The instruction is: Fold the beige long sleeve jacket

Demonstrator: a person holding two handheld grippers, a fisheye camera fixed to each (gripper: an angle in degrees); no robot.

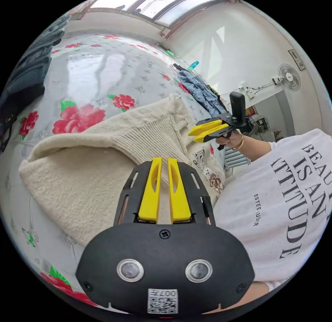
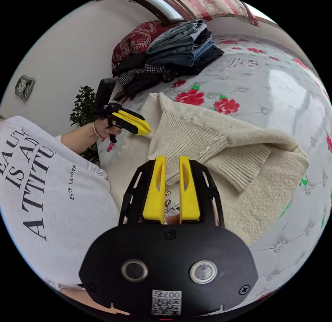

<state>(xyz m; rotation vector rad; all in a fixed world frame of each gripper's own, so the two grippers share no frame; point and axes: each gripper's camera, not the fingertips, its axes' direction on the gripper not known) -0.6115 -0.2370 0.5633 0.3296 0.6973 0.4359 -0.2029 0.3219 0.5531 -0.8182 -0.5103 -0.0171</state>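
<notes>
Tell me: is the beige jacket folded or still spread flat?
Partly folded. The beige jacket lies bunched on the floral bedspread, a ribbed cuff laid across its body; neither gripper holds it.

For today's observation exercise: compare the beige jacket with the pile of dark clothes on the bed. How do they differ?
The beige jacket is one pale, fuzzy garment spread loosely with ribbed cuffs showing; the pile of dark clothes is several navy and black pieces stacked folded. The jacket lies near the person, the pile farther off. Both rest on the floral bed cover.
</notes>
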